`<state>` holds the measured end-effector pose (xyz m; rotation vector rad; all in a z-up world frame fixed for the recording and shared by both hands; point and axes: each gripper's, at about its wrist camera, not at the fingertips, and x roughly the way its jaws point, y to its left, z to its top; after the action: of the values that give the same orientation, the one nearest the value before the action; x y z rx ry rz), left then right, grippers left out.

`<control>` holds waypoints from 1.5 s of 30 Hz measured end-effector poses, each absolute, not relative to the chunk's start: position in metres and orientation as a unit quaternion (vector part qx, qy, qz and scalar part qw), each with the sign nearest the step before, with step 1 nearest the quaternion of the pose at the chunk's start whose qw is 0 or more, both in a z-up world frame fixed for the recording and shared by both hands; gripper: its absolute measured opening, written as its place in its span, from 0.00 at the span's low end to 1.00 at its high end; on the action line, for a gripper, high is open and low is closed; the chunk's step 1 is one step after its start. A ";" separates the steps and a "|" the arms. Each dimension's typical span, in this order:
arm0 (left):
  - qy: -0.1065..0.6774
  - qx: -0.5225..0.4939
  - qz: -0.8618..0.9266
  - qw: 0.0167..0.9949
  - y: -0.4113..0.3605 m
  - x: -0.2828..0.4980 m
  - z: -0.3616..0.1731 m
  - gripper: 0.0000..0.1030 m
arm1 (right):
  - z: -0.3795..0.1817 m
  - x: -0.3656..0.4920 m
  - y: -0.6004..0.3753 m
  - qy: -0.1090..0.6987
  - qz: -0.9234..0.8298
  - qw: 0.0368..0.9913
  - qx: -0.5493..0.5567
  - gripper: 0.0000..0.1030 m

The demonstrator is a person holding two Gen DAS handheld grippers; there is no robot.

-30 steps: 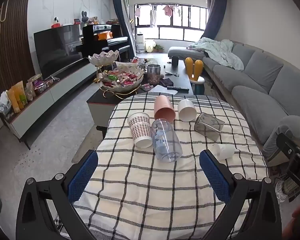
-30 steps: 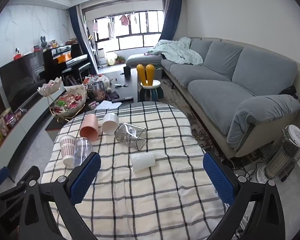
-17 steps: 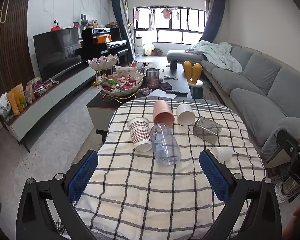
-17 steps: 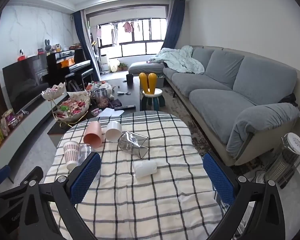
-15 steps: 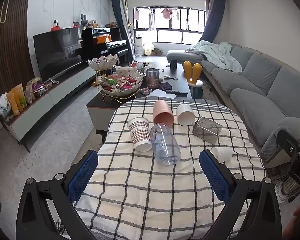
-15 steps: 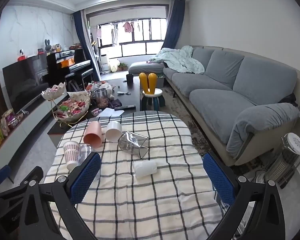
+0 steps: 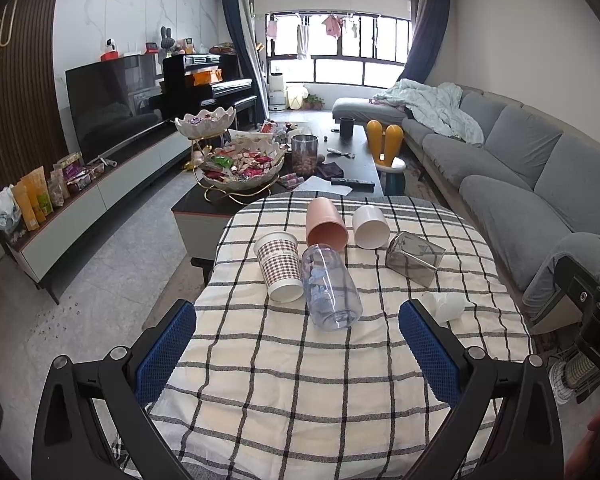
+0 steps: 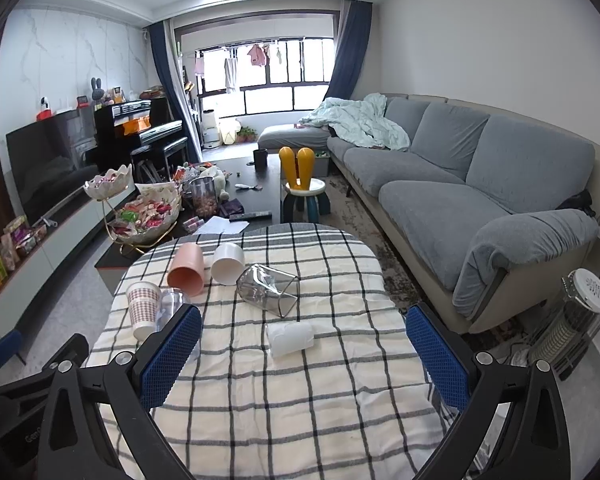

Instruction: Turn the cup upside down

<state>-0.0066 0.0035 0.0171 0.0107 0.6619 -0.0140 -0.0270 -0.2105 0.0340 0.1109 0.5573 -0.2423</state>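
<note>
Several cups lie on their sides on a checked tablecloth (image 7: 284, 368): a red-patterned paper cup (image 7: 279, 265), a clear plastic cup (image 7: 329, 286), a pink cup (image 7: 325, 226), a white cup (image 7: 371, 221), a smoky glass (image 7: 415, 253) and a small white cup (image 7: 446, 306). They also show in the right wrist view: the small white cup (image 8: 291, 338), the smoky glass (image 8: 267, 289), the pink cup (image 8: 186, 268). My left gripper (image 7: 298, 354) is open and empty, short of the clear cup. My right gripper (image 8: 302, 356) is open and empty, just short of the small white cup.
A dark coffee table (image 7: 352, 156) with snack bowls (image 7: 242, 170) and a jar stands beyond the table. A grey sofa (image 8: 460, 184) runs along the right. A heater (image 8: 572, 328) stands at the right on the floor. A TV unit (image 7: 100, 192) lines the left wall.
Both grippers have drawn back and tilted up a little, so the cups sit slightly farther and lower in view. Nothing on the table has moved.
</note>
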 end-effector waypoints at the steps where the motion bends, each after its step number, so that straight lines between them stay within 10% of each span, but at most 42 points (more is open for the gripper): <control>1: 0.325 0.006 -0.007 0.946 0.003 -0.007 0.017 1.00 | 0.034 -0.027 -0.210 0.274 -0.119 0.953 0.054 1.00; 45: 0.335 0.013 -0.010 0.942 -0.001 0.018 0.031 1.00 | 0.050 0.001 -0.221 0.290 -0.110 0.949 0.056 1.00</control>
<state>0.0182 -0.0013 0.0311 0.0263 0.6831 -0.0202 0.0014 -0.2207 0.0503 0.1130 0.5906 -0.2243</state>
